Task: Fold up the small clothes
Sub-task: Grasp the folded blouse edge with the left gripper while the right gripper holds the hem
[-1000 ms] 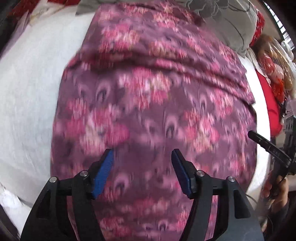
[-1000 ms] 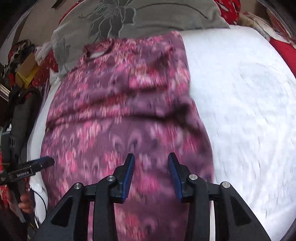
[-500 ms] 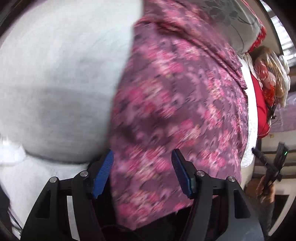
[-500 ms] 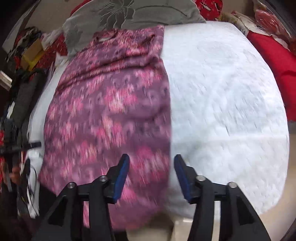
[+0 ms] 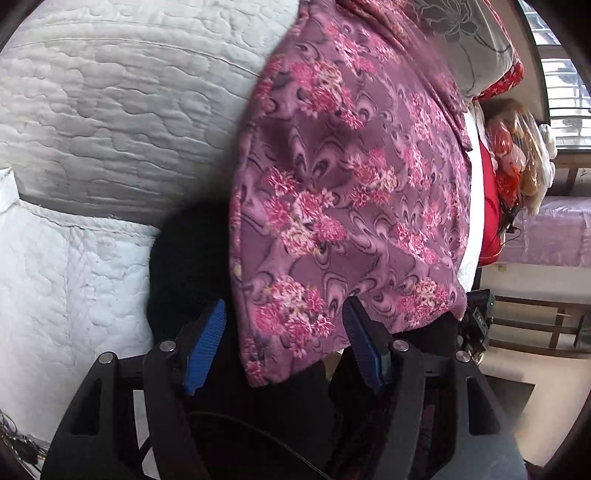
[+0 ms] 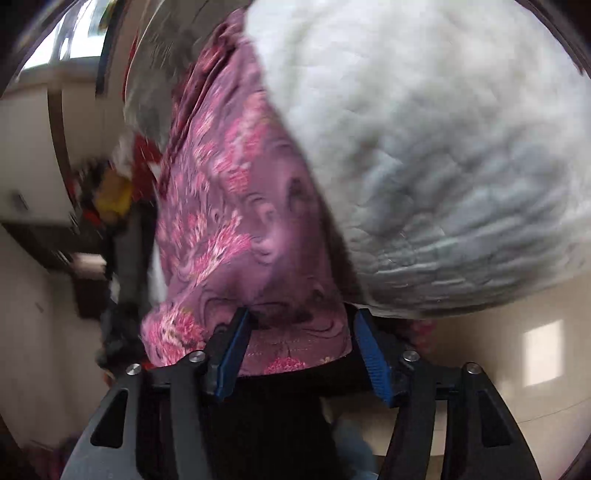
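Lying flat on the white quilt: the purple flowery cloth, its near edge hanging over the quilt's edge. Reaching around that near edge, jaws apart, not pinching: the left gripper. Just been opening, wide now, cloth edge sitting loose between the blue pads: the right gripper.

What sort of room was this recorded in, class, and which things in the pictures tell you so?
Most likely a bedroom in a home. A white quilted bed cover fills much of the view, a grey flower-print pillow lies at its far end, and the purple floral garment is spread on the bed for folding.
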Action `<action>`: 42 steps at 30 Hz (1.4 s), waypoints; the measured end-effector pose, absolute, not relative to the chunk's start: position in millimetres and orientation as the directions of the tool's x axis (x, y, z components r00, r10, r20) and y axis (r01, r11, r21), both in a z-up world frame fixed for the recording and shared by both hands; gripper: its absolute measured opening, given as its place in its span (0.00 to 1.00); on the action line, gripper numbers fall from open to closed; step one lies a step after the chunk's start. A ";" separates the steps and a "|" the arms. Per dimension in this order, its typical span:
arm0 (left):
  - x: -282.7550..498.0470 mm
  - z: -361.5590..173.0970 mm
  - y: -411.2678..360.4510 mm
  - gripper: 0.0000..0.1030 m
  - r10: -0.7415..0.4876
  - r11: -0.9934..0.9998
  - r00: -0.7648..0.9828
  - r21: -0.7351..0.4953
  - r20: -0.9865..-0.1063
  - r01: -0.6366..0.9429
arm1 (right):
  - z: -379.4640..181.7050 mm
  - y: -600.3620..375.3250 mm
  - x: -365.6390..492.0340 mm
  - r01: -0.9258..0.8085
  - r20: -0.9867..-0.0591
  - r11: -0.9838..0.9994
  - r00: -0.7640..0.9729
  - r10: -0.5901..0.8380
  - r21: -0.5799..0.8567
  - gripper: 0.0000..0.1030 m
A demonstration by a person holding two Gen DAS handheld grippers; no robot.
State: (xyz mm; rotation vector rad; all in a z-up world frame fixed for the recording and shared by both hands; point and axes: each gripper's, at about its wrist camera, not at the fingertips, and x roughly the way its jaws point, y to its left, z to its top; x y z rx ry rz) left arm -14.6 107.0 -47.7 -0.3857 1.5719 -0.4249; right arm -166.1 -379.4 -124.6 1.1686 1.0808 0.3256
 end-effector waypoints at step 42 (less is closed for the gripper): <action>83.6 29.2 129.3 0.04 -0.647 0.706 0.306 -0.700 -0.699 -0.107 | 40.1 -401.1 -92.1 -0.060 -0.233 0.437 0.777 0.585 0.897 0.08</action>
